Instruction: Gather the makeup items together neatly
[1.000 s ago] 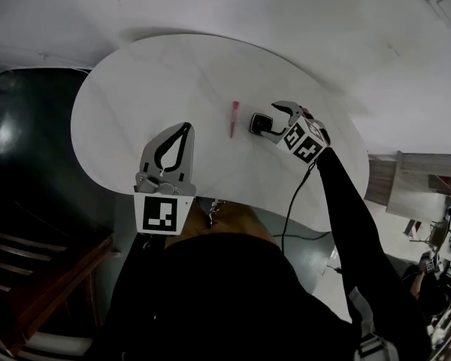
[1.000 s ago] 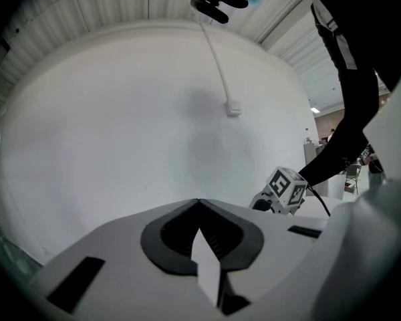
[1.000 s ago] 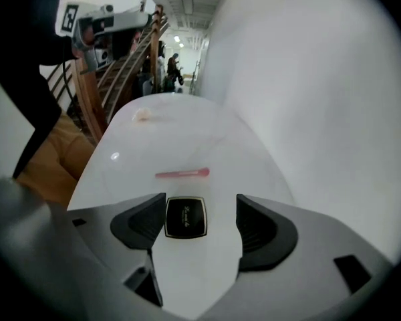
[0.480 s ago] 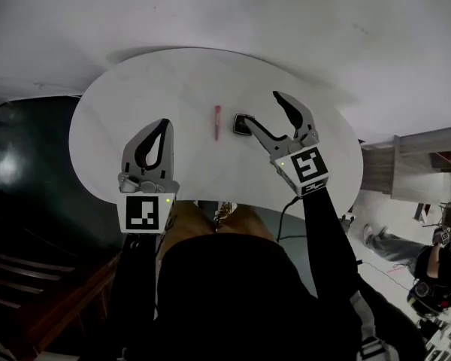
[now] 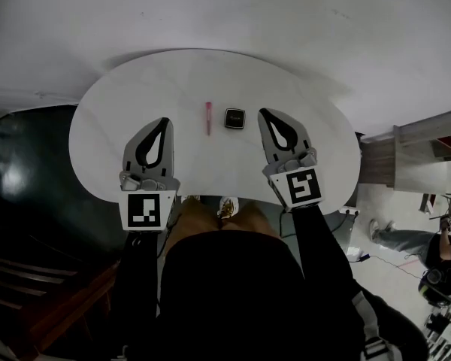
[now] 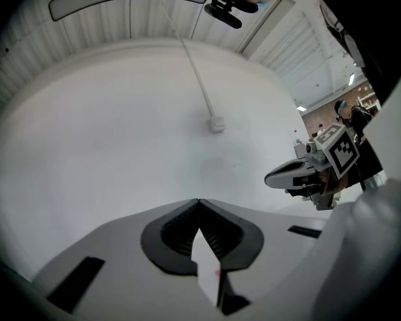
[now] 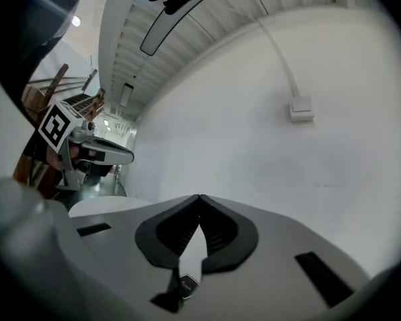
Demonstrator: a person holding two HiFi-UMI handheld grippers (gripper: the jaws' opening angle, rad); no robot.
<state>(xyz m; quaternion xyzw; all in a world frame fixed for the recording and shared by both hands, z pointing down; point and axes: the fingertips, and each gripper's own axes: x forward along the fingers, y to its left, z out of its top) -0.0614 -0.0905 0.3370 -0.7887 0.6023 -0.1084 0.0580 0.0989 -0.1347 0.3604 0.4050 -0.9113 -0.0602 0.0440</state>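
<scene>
1. The white rounded table carries both makeup items near its middle: a slim pink tube and a small black square compact. They lie just beside each other without touching. The tube is on the compact's left, and its length runs from the near edge toward the far edge.
2. The left gripper hovers over the near-left part of the table, with its jaws pressed fully together and holding nothing.
3. The right gripper hovers just off the compact's right side. Its jaws have just been closing and now meet tip to tip, with nothing between them.
4. Judging from how the items lie, the gathering looks nearly done; at most a small squaring-up remains.
5. The main risk is over-correcting. A closed tip that nudges the tube off-centre could set the round body rolling toward the left edge, undoing the neat pair.
6. The compact is flat and low, so a pinch from above may slip off its rim and skid it into the tube.
7. Both grippers work close together here, so a hasty reach by one could clip the other.
</scene>
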